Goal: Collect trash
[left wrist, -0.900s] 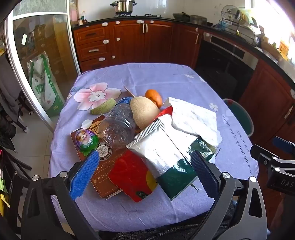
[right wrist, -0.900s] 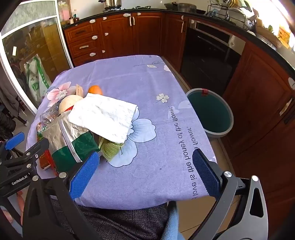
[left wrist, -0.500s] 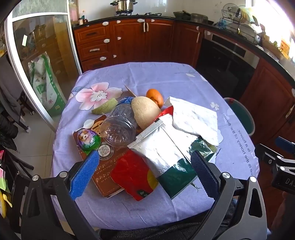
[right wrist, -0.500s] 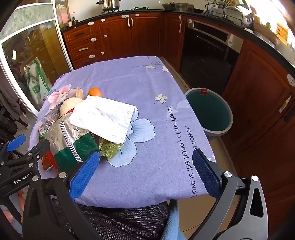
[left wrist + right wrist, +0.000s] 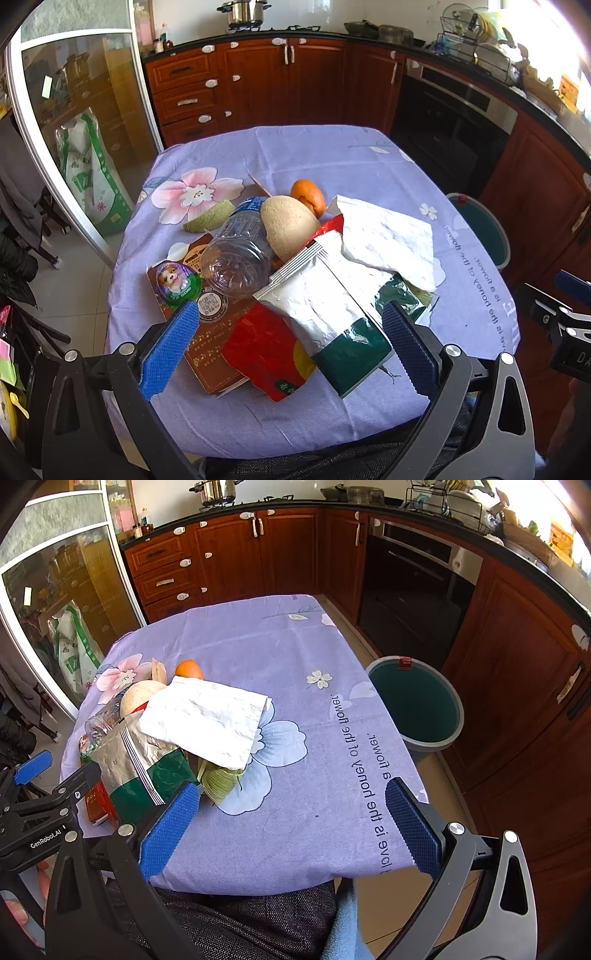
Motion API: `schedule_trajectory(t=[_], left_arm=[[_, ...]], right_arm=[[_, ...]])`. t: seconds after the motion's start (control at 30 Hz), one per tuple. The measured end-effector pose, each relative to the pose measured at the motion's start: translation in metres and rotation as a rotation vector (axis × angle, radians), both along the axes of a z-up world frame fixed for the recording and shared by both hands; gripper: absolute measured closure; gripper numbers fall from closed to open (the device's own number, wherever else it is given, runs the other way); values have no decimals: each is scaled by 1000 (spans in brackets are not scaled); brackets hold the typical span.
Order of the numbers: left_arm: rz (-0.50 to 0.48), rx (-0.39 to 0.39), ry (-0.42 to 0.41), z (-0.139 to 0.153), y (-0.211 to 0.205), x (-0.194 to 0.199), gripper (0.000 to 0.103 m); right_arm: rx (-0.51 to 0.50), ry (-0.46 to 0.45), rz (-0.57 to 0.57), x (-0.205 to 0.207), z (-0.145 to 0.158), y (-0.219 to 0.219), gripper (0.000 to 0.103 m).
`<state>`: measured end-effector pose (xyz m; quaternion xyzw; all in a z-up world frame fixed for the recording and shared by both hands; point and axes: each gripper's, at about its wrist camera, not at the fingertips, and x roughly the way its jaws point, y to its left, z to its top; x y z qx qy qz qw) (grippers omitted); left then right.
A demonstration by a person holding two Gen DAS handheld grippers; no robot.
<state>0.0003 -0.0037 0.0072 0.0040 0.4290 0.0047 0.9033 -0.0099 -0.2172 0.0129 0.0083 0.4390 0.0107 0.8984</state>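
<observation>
A pile of trash lies on the purple tablecloth (image 5: pixel 325 155): a clear plastic bottle (image 5: pixel 236 251), a silver and green foil bag (image 5: pixel 325 302), a red wrapper (image 5: pixel 266 350), a white paper napkin (image 5: pixel 388 236), a brown box (image 5: pixel 207 350), a small dog-picture cup (image 5: pixel 177 282), a round beige fruit (image 5: pixel 288 225) and an orange (image 5: pixel 308 195). My left gripper (image 5: pixel 291 343) is open, just above the near edge of the pile. My right gripper (image 5: pixel 291 827) is open and empty over the cloth's near right part, with the napkin (image 5: pixel 207 723) and a green leaf wrap (image 5: pixel 221 779) ahead on its left.
A grey bin with a teal liner (image 5: pixel 417 705) stands on the floor right of the table, by the dark oven (image 5: pixel 413 587). Wooden cabinets (image 5: pixel 258 81) line the back. A glass door (image 5: pixel 74 129) and a green-white bag (image 5: pixel 92 173) are on the left.
Both grippers have stayed open. The views have shifted only slightly; the trash pile has not moved.
</observation>
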Motion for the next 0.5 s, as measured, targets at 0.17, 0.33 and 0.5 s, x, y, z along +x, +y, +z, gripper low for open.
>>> schedule_trajectory(t=[0.17, 0.33, 0.5], left_arm=[[-3, 4, -4, 1, -1, -1, 4], [-4, 0, 0, 1, 0, -2, 4], [-4, -4, -1, 1, -1, -1, 4]], right_arm=[[0, -3, -2, 1, 1, 0, 6], [-2, -3, 0, -1, 1, 1, 6], [-1, -2, 0, 0, 1, 1, 6]])
